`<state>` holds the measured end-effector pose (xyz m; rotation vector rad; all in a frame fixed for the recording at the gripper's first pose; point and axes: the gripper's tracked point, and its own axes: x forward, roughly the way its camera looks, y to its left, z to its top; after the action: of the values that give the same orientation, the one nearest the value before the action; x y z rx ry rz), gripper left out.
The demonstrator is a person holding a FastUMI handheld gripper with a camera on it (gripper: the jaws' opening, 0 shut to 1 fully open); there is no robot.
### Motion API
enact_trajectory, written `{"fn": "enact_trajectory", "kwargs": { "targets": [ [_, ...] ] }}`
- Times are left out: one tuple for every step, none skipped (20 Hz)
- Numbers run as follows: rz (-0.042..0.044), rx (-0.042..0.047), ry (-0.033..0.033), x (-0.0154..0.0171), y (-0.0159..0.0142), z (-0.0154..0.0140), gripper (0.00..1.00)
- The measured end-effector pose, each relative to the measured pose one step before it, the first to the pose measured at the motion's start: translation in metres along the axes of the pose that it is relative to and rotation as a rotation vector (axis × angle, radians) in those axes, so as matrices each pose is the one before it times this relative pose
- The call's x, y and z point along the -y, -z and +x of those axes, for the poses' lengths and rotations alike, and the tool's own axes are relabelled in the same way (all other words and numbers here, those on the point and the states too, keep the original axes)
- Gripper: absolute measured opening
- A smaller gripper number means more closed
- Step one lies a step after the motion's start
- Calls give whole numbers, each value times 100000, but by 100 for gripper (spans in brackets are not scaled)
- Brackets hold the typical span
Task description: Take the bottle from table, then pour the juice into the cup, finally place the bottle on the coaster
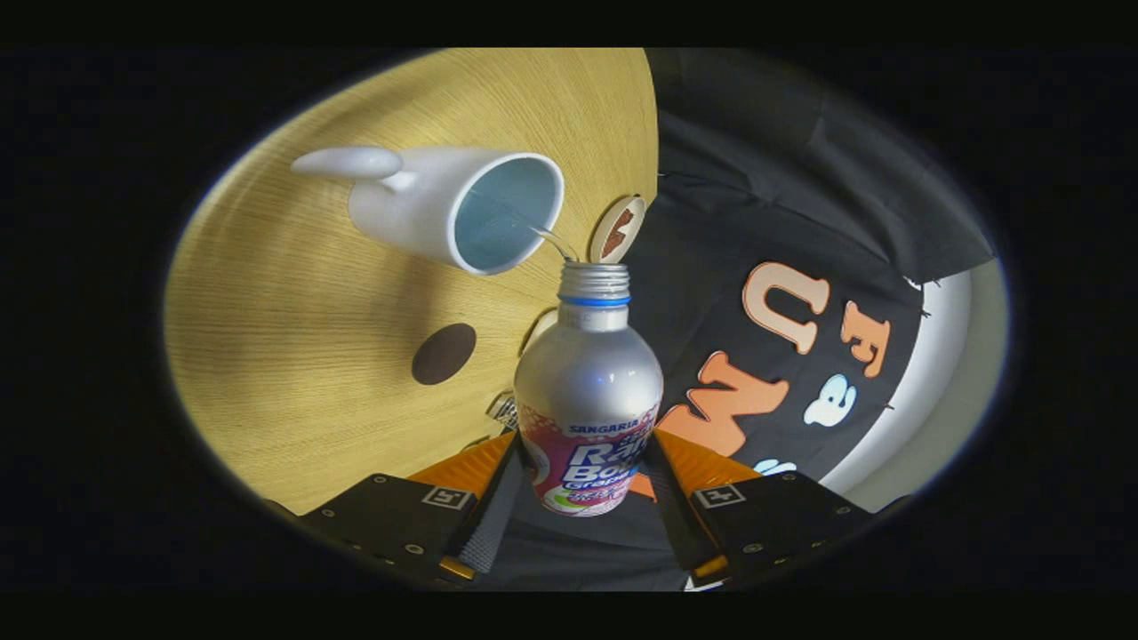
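Observation:
My gripper (587, 476) is shut on a silver bottle (589, 382) with a pink and blue label, both fingers pressing its lower body. The bottle is uncapped, its threaded neck (594, 283) pointing ahead toward a white cup (462, 206) with a handle on the wooden table (302, 293). A thin clear stream (547, 236) runs from the bottle's mouth over the cup's rim into its pale blue inside. A small round coaster (617, 229) with a brown pattern lies just beyond the bottle's mouth, near the table's edge.
A dark brown round disc (443, 353) lies on the table beside the bottle's body. The table's edge runs just past the coaster, and beyond it hangs the booth's black cloth wall (800, 222).

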<state>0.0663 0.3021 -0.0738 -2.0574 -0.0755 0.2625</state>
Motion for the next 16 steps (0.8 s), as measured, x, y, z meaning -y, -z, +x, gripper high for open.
{"fn": "enact_trajectory", "kwargs": {
  "targets": [
    [-285, 207, 56, 54, -83, -13, 75],
    [-211, -53, -192, -23, -60, 3, 75],
    [-183, 100, -123, -12, -5, 3, 75],
    [-229, -64, 56, 65, 22, -32, 75],
    [-227, -70, 45, 118, 10, -45, 75],
    [-73, -56, 49, 80, 15, -37, 75],
    [-9, -147, -63, 7, 57, 88, 75],
    [-113, 11, 39, -8, -10, 3, 75],
    [-252, -135, -123, 52, 37, 23, 75],
    [-454, -26, 156, 86, -44, 11, 75],
    [-580, -3, 39, 34, 27, 0, 75],
    [-420, -90, 151, 115, 1, 1, 75],
    [-368, -40, 80, 65, -42, 19, 75],
    [-596, -21, 153, 109, -39, -12, 75],
    [-738, -106, 297, 135, -38, -100, 75],
    [-561, 213, 62, 36, -82, 64, 75]
  ]
}}
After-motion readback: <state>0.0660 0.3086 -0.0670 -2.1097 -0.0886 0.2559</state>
